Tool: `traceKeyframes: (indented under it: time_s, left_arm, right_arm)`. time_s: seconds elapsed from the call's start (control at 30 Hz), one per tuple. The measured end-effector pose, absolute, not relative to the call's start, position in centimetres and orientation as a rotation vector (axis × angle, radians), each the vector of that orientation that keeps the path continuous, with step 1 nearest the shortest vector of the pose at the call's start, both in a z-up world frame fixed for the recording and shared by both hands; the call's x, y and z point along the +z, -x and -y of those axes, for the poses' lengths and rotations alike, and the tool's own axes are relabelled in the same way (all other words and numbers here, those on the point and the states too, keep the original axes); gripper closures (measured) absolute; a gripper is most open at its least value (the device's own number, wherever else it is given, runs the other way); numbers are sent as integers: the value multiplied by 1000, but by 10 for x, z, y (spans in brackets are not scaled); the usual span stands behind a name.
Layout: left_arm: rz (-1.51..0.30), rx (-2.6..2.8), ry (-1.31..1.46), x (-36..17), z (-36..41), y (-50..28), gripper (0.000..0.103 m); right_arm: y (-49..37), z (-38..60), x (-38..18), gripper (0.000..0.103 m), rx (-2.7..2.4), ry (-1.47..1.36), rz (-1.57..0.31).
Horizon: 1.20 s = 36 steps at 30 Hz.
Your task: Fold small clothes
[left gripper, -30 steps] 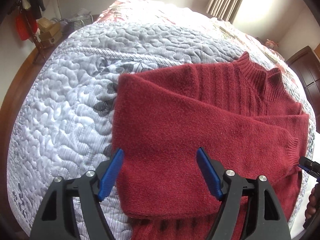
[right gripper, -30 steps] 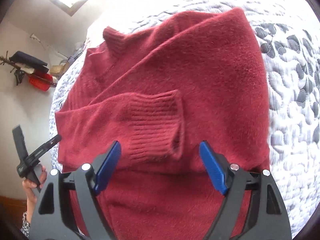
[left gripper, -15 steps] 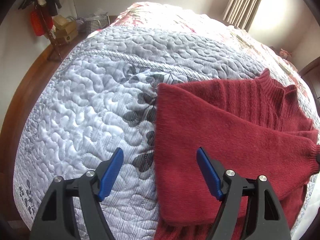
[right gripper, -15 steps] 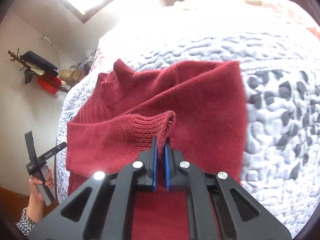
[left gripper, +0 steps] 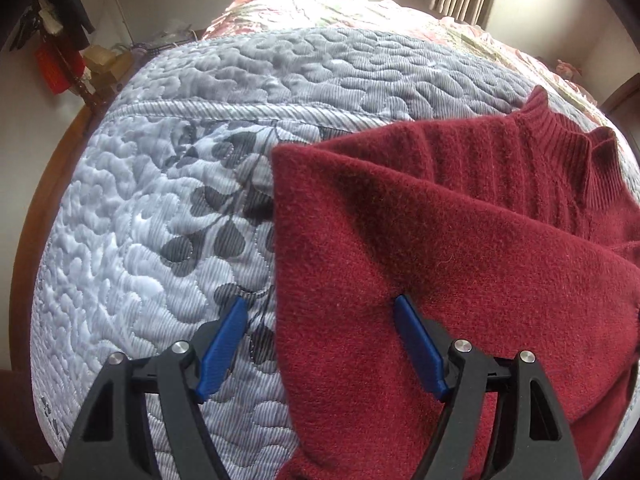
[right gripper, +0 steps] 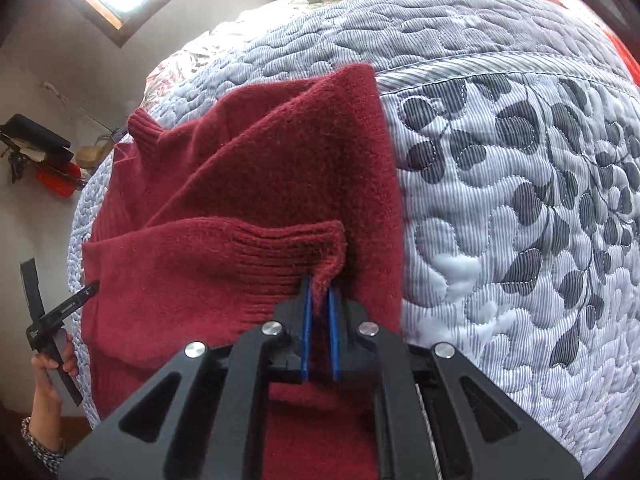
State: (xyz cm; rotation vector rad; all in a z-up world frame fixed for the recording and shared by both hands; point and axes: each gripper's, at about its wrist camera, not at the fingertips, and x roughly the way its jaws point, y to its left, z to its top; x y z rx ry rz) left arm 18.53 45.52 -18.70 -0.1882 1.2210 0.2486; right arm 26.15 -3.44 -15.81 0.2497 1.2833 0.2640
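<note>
A dark red knit sweater (left gripper: pixel 460 248) lies partly folded on a grey quilted bedspread (left gripper: pixel 168 208). The right gripper (right gripper: pixel 319 300) pinches the ribbed sleeve cuff (right gripper: pixel 296 252) between nearly closed blue pads. The left gripper (left gripper: pixel 320 344) hangs spread wide over the sweater's left edge, holding nothing.

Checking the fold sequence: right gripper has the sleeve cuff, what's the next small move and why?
Probably carry the cuff across the sweater body and lay it flat. The right gripper is shut on the ribbed cuff, lifted off the body, so the sleeve isn't placed yet. The left gripper is open, straddling the sweater's folded edge over the quilt.
</note>
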Motion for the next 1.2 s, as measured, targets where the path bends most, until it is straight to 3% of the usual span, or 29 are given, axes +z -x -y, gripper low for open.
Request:
traceKeyframes:
  time_s: [0.07,0.1,0.2,0.23,0.33,0.6,0.8,1.2]
  left_arm:
    - [-1224,242,201,-182,-457,-184,27]
    - [-1225,239,203,-178,-458,-182,27]
    - [-1219,215,191,-160,-461,-163,27]
    - [-1211,199,190,-154,-460,-152,27]
    - [-1218,154,201,-145,-460,-111,24]
    - [-1340,111,223,-160,-448,22,22]
    - [-1421,128,224,-178,-442,102,21]
    - [-1524,59,234,-211,-413,165,22]
  right_arm:
    - [-259,36,-152,95,274,-246,-1283]
    - [-257,37,-147,86,279,-249,-1283]
    - [-241,41,-121,72,293,-241,-1237]
    - [-231,44,-112,62,293,-226,-1223]
    - [-197,54,-97,52,314,-191,-1213]
    - [-72,83,-118,43,294,-136,-1349]
    - [24,97,-157,43,290,-111,-1510]
    - [98,97,-169,41,355,-140,-1554]
